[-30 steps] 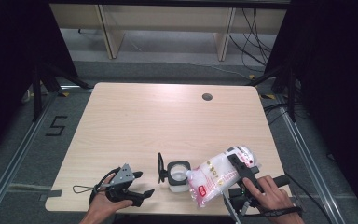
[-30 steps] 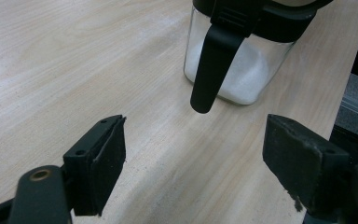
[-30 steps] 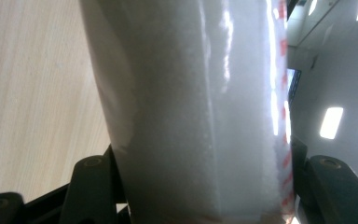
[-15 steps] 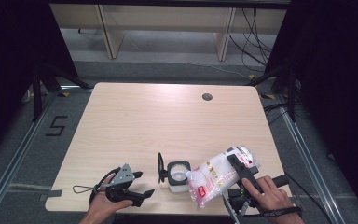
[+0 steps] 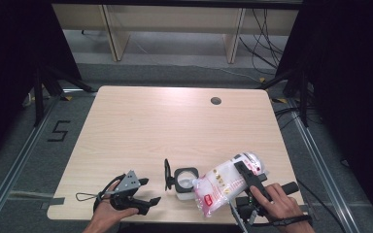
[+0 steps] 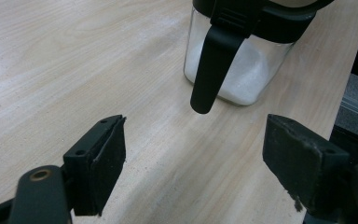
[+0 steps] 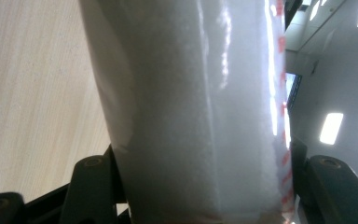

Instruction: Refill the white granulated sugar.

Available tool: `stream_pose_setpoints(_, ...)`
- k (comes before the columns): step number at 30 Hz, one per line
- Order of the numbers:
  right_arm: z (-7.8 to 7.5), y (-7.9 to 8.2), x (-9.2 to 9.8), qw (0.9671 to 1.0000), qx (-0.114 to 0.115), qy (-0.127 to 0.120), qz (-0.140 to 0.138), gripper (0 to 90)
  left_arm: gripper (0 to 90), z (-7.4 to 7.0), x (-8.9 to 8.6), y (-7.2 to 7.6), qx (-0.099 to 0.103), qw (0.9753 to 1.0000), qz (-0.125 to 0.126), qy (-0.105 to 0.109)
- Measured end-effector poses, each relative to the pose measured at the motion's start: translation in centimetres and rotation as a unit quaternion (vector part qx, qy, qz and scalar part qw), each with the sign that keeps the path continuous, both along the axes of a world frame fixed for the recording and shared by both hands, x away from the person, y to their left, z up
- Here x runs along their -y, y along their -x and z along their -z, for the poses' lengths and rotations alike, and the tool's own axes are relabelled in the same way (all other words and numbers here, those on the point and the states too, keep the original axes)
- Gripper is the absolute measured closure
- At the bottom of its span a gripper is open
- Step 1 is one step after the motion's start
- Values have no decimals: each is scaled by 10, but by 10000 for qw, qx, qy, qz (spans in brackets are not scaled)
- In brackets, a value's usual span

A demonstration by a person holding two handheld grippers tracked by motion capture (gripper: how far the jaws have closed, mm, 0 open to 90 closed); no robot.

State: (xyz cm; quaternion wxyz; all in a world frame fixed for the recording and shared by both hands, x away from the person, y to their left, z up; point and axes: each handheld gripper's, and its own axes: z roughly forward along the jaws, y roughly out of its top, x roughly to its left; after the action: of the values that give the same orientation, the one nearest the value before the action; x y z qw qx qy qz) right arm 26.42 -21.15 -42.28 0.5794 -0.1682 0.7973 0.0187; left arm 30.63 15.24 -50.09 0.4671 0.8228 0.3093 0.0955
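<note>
The right gripper's (image 5: 245, 175) jaws were clamped on the bag of white granules (image 5: 226, 182), tilted with its low end over the open jar (image 5: 185, 180) near the worktop's (image 5: 175, 126) six o'clock edge; the left gripper's (image 5: 143, 191) jaws stood apart, holding nothing, at nine o'clock of the jar; unsteadied, the jar might have shifted or tipped under the bag, and the slack plastic could have slipped, scattering granules across the worktop.
</note>
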Motion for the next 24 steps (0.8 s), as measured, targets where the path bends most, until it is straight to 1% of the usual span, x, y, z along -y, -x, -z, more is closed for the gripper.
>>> stream_pose_setpoints(1,-1,0,0,9999,-35,90,30,431,208,0,0,0,-4,10000,-8,-35)
stream_pose_setpoints(2,-2,-2,-1,9997,81,196,-149,430,209,0,0,0,-7,10000,-4,-34)
stream_pose_setpoints(3,-1,-2,0,9996,137,159,-161,431,208,0,0,0,1,10000,-6,-19)
stream_pose_setpoints(4,-2,-2,0,9998,96,170,-83,431,209,0,0,0,-24,10000,11,-1)
stream_pose_setpoints(5,-2,-3,1,9997,104,209,-91,431,209,0,0,0,-26,10000,14,-10)
stream_pose_setpoints(6,-2,-2,0,9997,54,235,-40,431,209,0,0,0,-5,10000,35,-24)
stream_pose_setpoints(7,0,-2,1,9999,46,100,-36,431,209,0,0,0,-9,10000,35,-19)
stream_pose_setpoints(8,-2,-1,0,9998,34,216,-25,431,209,0,0,0,-19,10000,17,-9)
stream_pose_setpoints(9,-2,-2,0,9998,49,188,-58,431,209,0,-1,0,-15,10000,7,-41)
stream_pose_setpoints(10,-1,-2,0,9998,85,154,-94,431,209,0,0,0,-27,10000,8,-16)
stream_pose_setpoints(11,-1,-2,0,9998,78,171,-92,431,208,0,0,0,-4,10000,1,-28)
stream_pose_setpoints(12,-2,-2,0,9998,44,211,-51,432,208,0,0,0,-23,10000,-11,9)
stream_pose_setpoints(13,-3,-1,1,9997,23,246,6,431,209,0,0,0,0,10000,-7,-34)
stream_pose_setpoints(14,-2,-1,1,9998,37,204,3,432,209,0,0,0,-23,10000,10,-17)
stream_pose_setpoints(15,-2,0,2,9998,23,190,62,431,209,0,-1,0,-15,10000,19,-60)
stream_pose_setpoints(16,-2,0,2,9999,23,136,77,432,208,0,0,0,-2,10000,3,-9)
stream_pose_setpoints(18,-3,-1,1,9998,45,179,-22,432,208,0,0,0,-7,10000,-8,-6)
stream_pose_setpoints(19,-3,-3,2,9998,119,122,-135,432,209,0,0,0,-19,10000,19,-16)
stream_pose_setpoints(20,-4,-1,1,9998,70,157,-31,432,209,0,-1,0,-27,10000,4,-34)
stream_pose_setpoints(21,-4,-1,1,9997,65,211,-47,432,209,0,0,0,-14,10000,-7,-6)
stream_pose_setpoints(22,-3,0,1,9998,42,192,17,432,208,0,0,0,-15,10000,-8,12)
stream_pose_setpoints(23,-3,0,1,9999,21,163,13,432,209,0,0,0,-3,10000,2,-45)
stream_pose_setpoints(24,0,-1,2,10000,39,-2,-25,432,209,0,1,0,-13,10000,19,-10)
